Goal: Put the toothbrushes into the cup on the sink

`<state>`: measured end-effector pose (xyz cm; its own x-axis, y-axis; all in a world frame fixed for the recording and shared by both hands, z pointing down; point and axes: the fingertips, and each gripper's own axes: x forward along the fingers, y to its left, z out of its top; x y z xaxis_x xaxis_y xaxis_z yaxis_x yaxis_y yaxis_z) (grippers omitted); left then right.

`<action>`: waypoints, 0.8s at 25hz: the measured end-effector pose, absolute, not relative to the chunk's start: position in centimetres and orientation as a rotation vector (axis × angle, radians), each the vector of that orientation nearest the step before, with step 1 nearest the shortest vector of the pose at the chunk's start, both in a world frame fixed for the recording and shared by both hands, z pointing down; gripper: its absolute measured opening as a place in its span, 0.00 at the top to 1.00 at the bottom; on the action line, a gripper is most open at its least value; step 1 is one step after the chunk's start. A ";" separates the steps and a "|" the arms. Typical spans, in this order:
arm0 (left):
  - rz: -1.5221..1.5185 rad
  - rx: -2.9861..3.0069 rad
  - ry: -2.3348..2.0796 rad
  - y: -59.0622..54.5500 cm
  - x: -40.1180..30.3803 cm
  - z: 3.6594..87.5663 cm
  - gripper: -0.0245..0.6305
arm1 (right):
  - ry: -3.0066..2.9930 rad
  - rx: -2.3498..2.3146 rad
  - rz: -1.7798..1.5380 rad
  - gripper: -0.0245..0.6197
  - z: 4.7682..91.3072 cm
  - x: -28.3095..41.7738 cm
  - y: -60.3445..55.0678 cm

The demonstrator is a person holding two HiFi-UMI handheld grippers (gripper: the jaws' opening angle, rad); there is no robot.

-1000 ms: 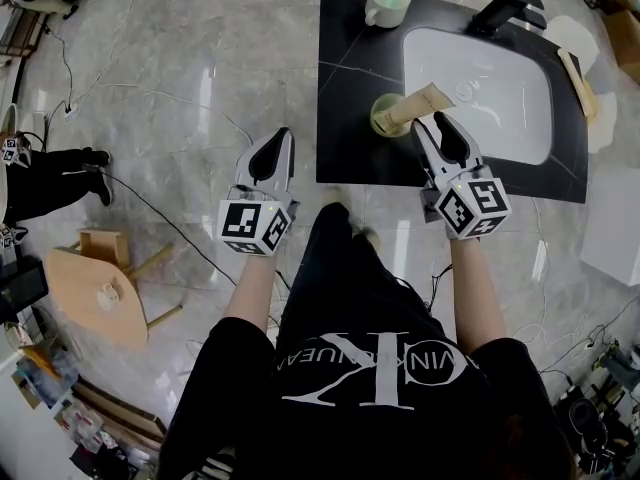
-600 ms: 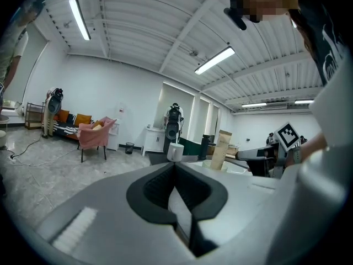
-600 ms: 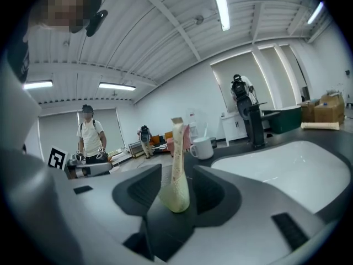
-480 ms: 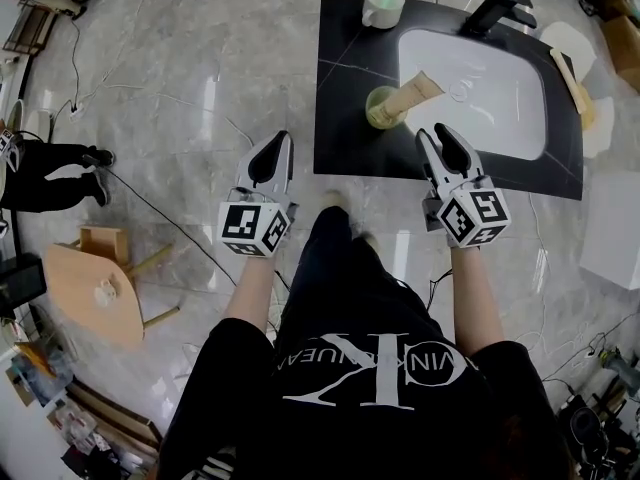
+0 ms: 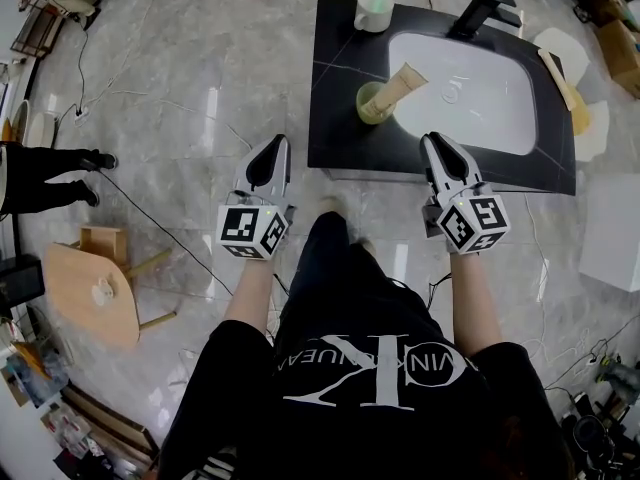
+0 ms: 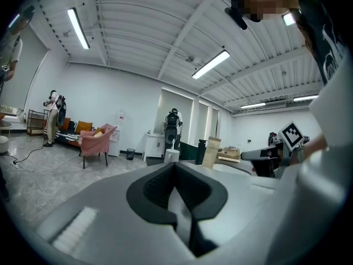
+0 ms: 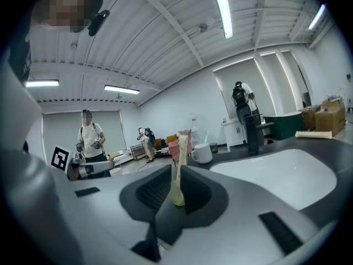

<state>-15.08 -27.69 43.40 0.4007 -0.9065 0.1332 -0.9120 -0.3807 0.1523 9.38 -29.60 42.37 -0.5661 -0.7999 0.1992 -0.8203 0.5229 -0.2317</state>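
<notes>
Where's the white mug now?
In the head view, the white mug stands at the far left corner of the black counter, left of the faucet and beyond the green cup.

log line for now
left gripper shut, empty | right gripper jaws just closing, narrow gap, empty | both short of counter | green cup untouched

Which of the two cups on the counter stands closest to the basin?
The green cup with the tan pack leaning out, at the left rim of the basin. The white mug stands off at the back corner of the counter.
</notes>
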 end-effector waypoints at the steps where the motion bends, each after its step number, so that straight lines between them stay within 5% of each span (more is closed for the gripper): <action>1: 0.039 2.458 -1.622 -27.4 -15.0 43.2 0.95 | -2.686 1.426 0.458 0.87 42.2 9.5 -29.3; 20: -0.015 2.502 -1.744 -23.7 -14.8 39.1 0.95 | -2.732 1.402 0.302 0.90 39.0 11.0 -25.3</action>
